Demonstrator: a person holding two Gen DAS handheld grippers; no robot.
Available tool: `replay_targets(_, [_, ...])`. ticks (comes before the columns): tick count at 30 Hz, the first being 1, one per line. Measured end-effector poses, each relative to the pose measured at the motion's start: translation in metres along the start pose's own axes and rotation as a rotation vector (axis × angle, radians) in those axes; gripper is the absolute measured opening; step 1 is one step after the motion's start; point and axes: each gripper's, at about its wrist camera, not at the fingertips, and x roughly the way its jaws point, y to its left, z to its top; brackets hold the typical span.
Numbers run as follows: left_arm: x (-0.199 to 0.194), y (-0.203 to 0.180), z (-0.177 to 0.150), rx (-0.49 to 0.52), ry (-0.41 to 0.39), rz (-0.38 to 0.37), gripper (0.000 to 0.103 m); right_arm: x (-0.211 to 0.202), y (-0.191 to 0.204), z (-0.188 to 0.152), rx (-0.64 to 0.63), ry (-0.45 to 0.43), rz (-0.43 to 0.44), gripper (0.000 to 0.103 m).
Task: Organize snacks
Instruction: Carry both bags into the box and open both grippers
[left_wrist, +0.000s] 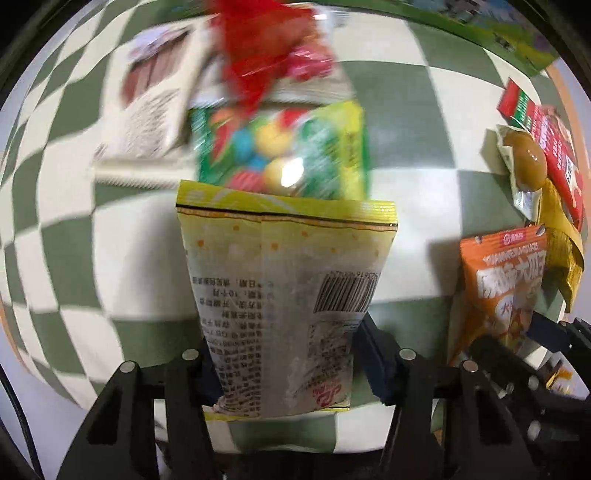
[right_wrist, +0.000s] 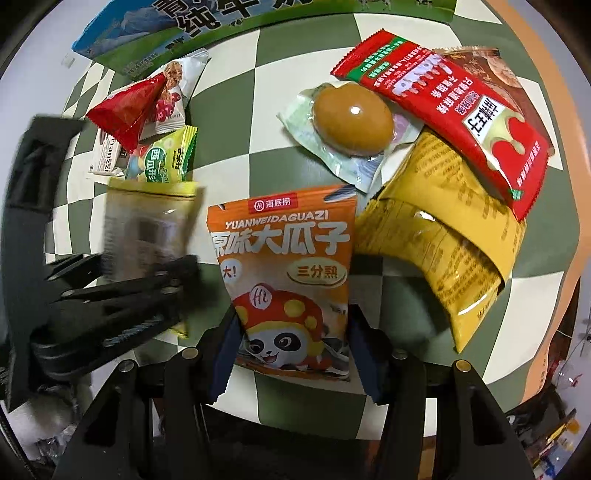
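My left gripper (left_wrist: 291, 354) is shut on a pale yellow snack packet (left_wrist: 288, 295), back side up with a barcode, held above the checkered cloth; it also shows in the right wrist view (right_wrist: 147, 229). My right gripper (right_wrist: 291, 343) is shut on an orange sunflower-seed packet (right_wrist: 288, 273) with a panda picture, seen at the right of the left wrist view (left_wrist: 498, 288). Beyond the yellow packet lie a green candy packet (left_wrist: 284, 147), a red packet (left_wrist: 266, 55) and a white packet (left_wrist: 151, 96).
A green-and-white checkered cloth (right_wrist: 258, 122) covers the table. At the right lie a sealed braised egg (right_wrist: 351, 122), a red wrapper (right_wrist: 454, 114) and a yellow bag (right_wrist: 454, 236). A milk carton box (right_wrist: 207, 26) stands at the far edge.
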Motion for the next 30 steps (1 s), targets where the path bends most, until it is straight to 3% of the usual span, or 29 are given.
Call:
replay_targets(5, [0.010,0.032,-0.008,-0.117,0.061,-0.060,0.058,0.007,0.009,-0.002,0.033,0.020,0.056,0.057])
replay_targets(11, [0.026,0.042,0.007,-0.121,0.076,-0.055,0.058,0.026,0.011,0.006,0.118,0.054,0.098,0.065])
replay_targets(13, [0.027,0.027,0.001,-0.119,0.068,-0.046,0.058,0.031,0.018,0.011,0.114,0.060,0.085,0.065])
replay_targets(15, [0.004,0.007,-0.032,-0.111,0.055,-0.032,0.056,0.034,0.024,0.010,0.097,0.058,0.062,0.065])
replay_targets(21, [-0.014,-0.009,-0.042,-0.096,0.026,-0.014,0.050,0.045,0.063,0.007,0.054,0.016,-0.011,0.053])
replay_targets(25, [-0.037,-0.012,-0.042,-0.100,0.004,-0.060,0.049,0.034,0.063,0.003,0.071,-0.004,0.033,0.052])
replay_targets(30, [-0.073,-0.007,-0.035,-0.143,-0.013,-0.172,0.049,0.013,0.064,0.004,0.100,-0.028,0.130,0.051])
